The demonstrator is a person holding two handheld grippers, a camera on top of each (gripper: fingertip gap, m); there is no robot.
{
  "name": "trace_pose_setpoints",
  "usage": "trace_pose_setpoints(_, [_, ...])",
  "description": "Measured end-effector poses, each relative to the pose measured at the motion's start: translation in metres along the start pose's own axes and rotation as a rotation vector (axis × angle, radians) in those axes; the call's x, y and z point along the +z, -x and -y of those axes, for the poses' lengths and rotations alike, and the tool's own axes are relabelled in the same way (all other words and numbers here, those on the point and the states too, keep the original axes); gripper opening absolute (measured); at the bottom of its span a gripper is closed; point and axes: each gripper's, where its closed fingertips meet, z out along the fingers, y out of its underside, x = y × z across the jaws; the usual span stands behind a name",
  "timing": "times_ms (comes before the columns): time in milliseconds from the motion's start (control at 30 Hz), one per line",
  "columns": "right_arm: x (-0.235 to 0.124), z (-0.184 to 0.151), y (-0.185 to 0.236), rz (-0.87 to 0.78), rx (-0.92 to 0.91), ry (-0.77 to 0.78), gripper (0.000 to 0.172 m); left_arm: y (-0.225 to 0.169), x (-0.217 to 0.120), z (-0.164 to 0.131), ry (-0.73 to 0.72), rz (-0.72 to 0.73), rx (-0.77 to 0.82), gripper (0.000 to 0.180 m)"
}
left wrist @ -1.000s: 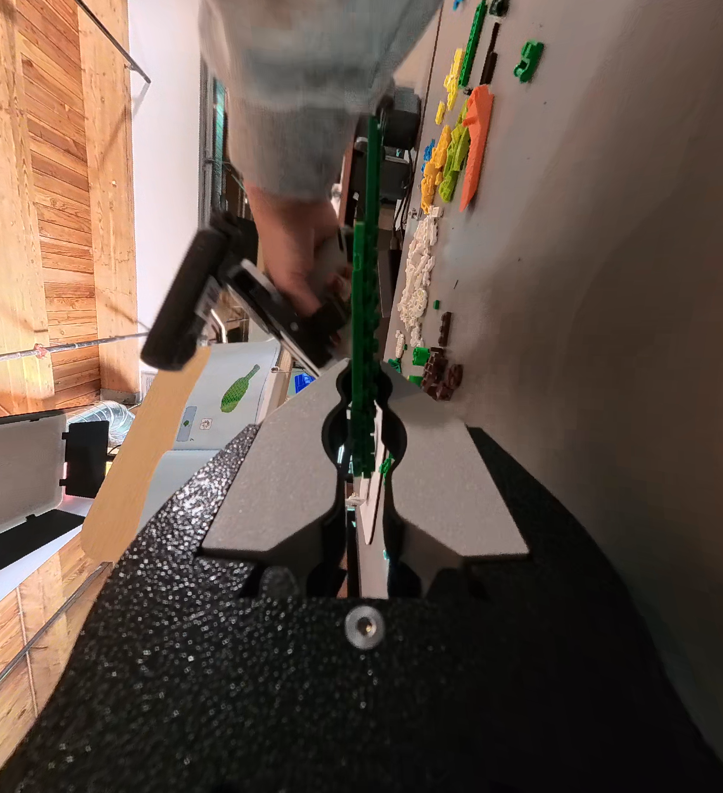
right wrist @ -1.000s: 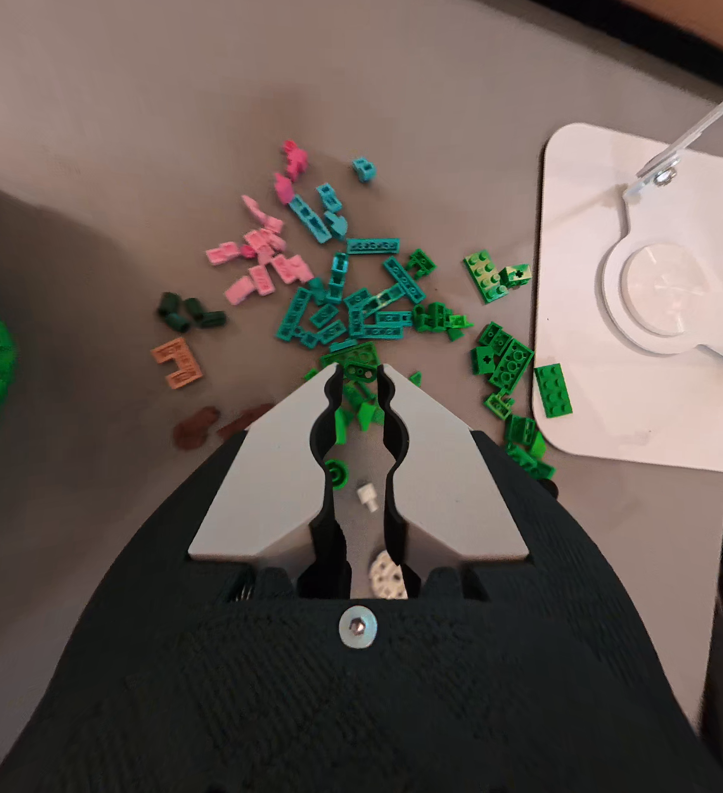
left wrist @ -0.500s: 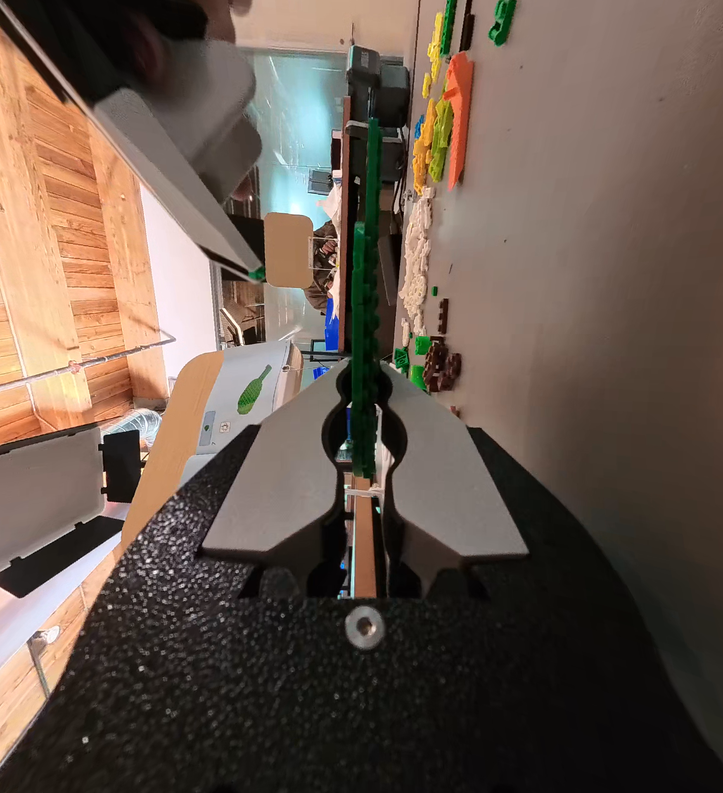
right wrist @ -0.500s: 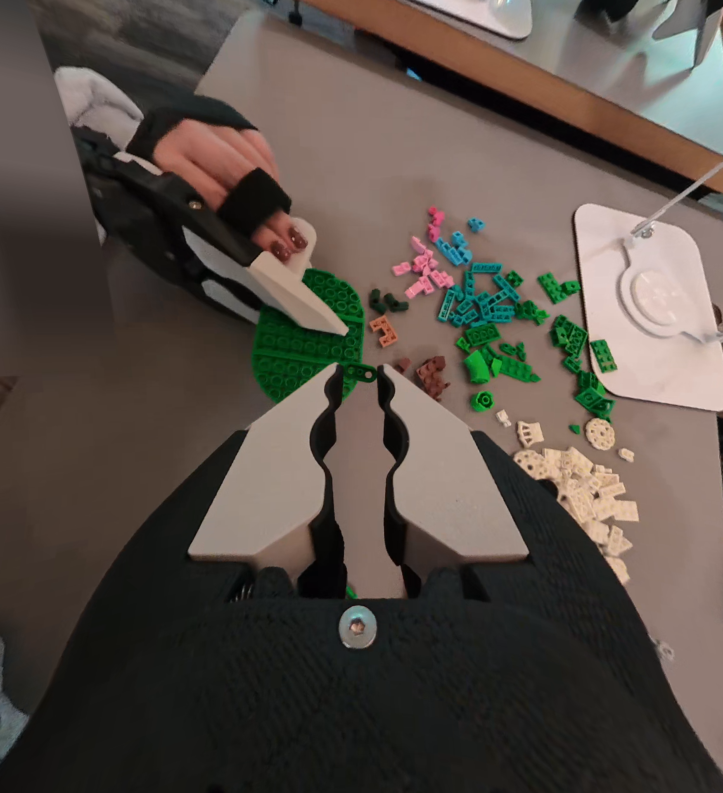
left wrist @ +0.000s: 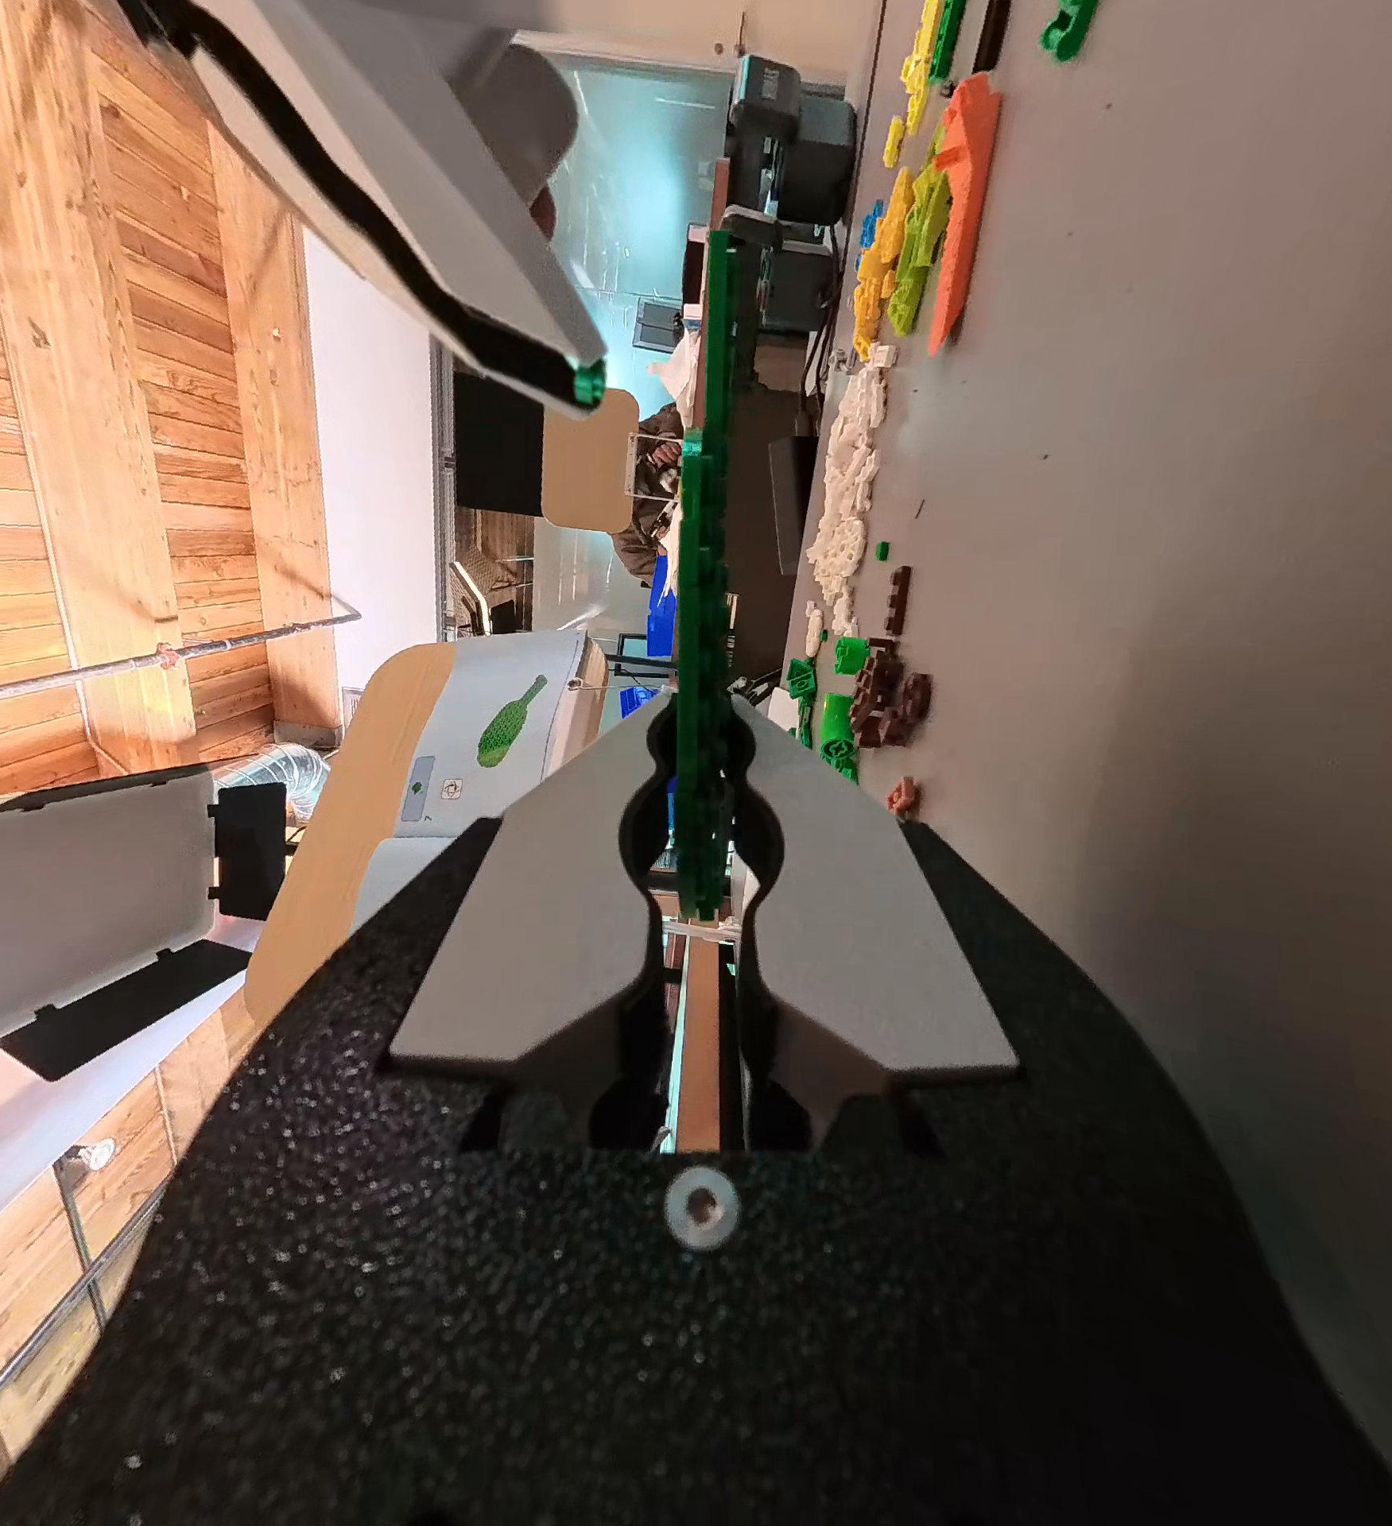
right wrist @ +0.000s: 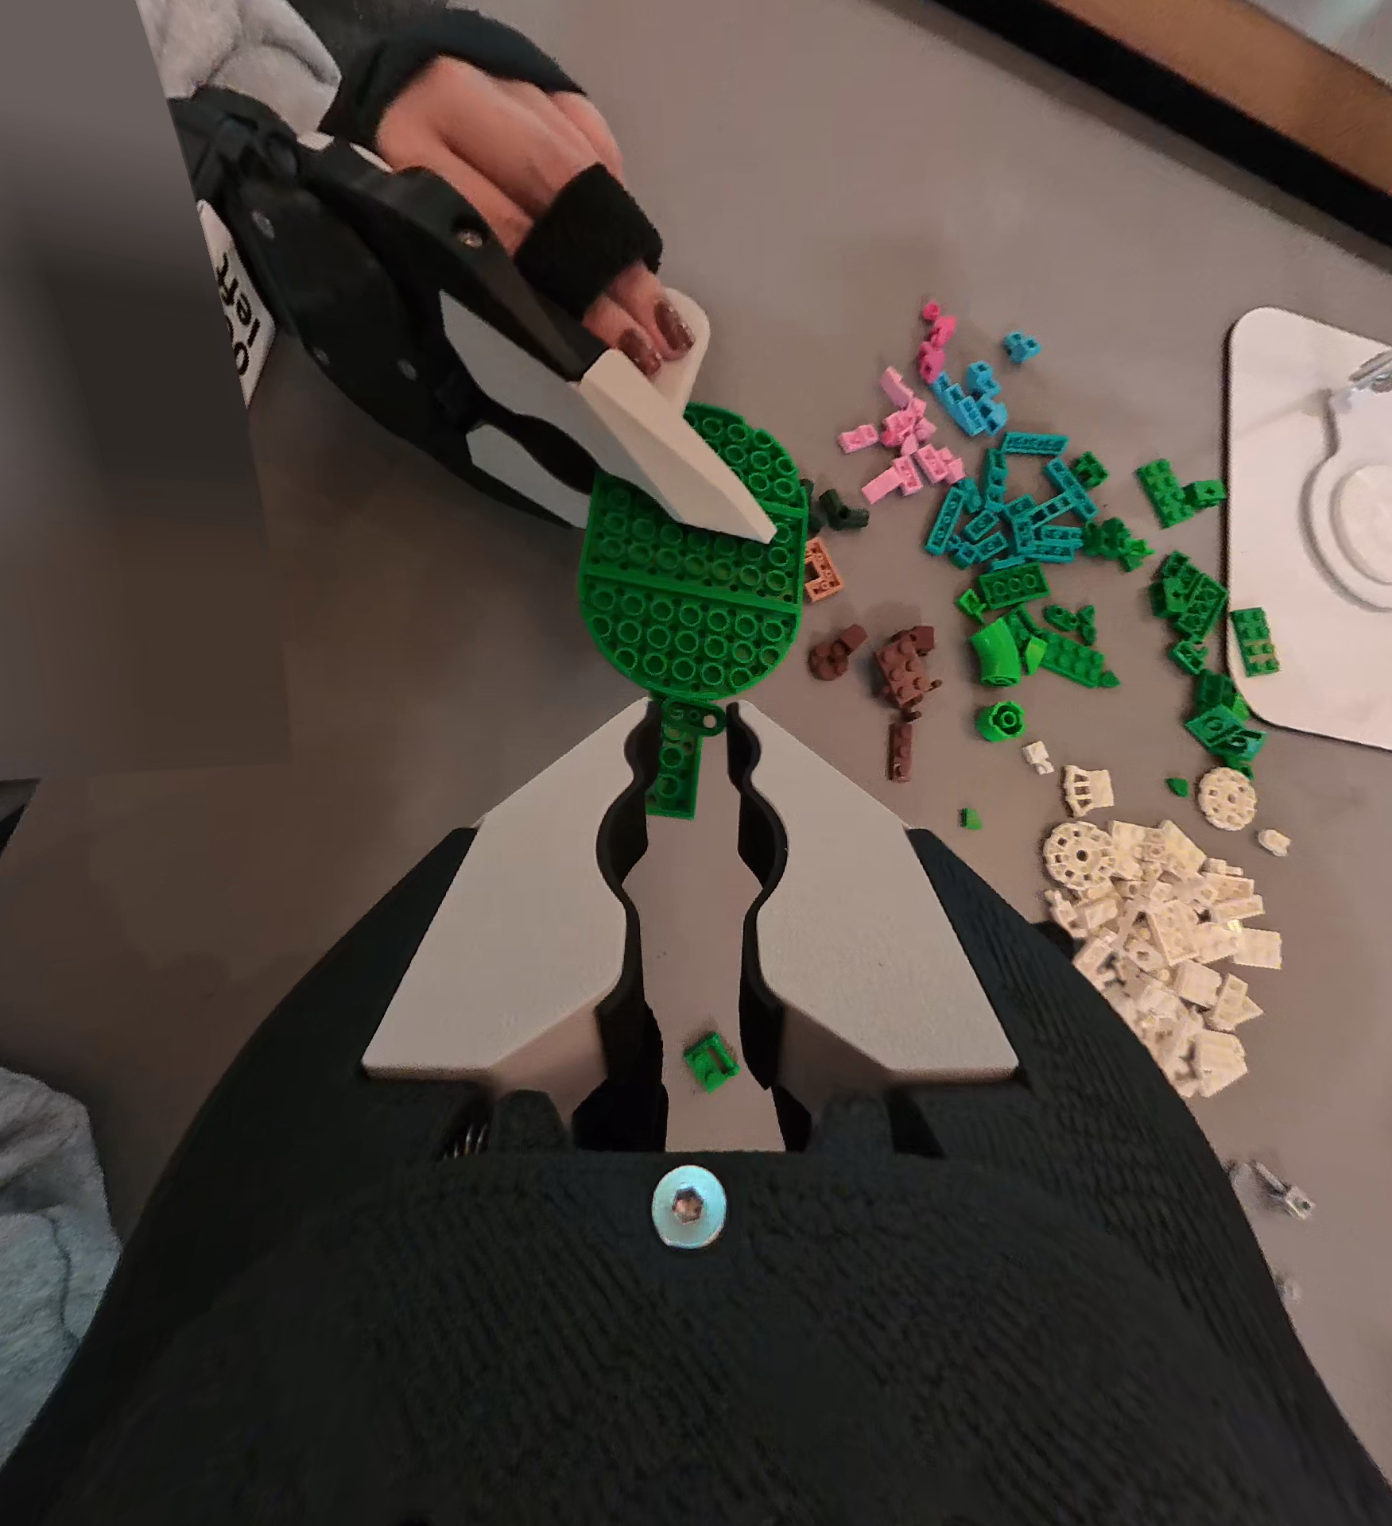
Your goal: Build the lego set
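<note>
Right wrist view tells most of it: your left tongs (right wrist: pixel 725 528) are clamped flat on the wide end of the rounded green plate build (right wrist: pixel 688 611), pads pressing top and bottom. It's held up off the bench with its underside facing this camera. Gripping that end looks deliberate to me, since it leaves the narrow neck end free and pointed at your other tool. Your right tongs (right wrist: pixel 688 714) are nearly shut, pinching a small dark green piece (right wrist: pixel 688 727) right at the tips, just over that neck. From the left wrist view the build is dead edge-on between the fingers, so you're holding it level and parallel to the bench top. Your left hand (right wrist: pixel 502 157) wraps over the tool body, fingertips resting on the upper finger, the wrist angled in from the far-left corner. The teal bricks (right wrist: pixel 1006 512), brown bricks (right wrist: pixel 907 661) and white bricks (right wrist: pixel 1155 933) sit loose toward the right edge, well apart from both tools.
</note>
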Motion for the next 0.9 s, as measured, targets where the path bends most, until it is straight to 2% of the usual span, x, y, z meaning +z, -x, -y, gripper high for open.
trace_pose_setpoints(900, [0.017, -0.012, 0.012, 0.091, 0.023, 0.103, 0.014, -0.001, -0.003, 0.009, -0.041, 0.006, 0.037, 0.005])
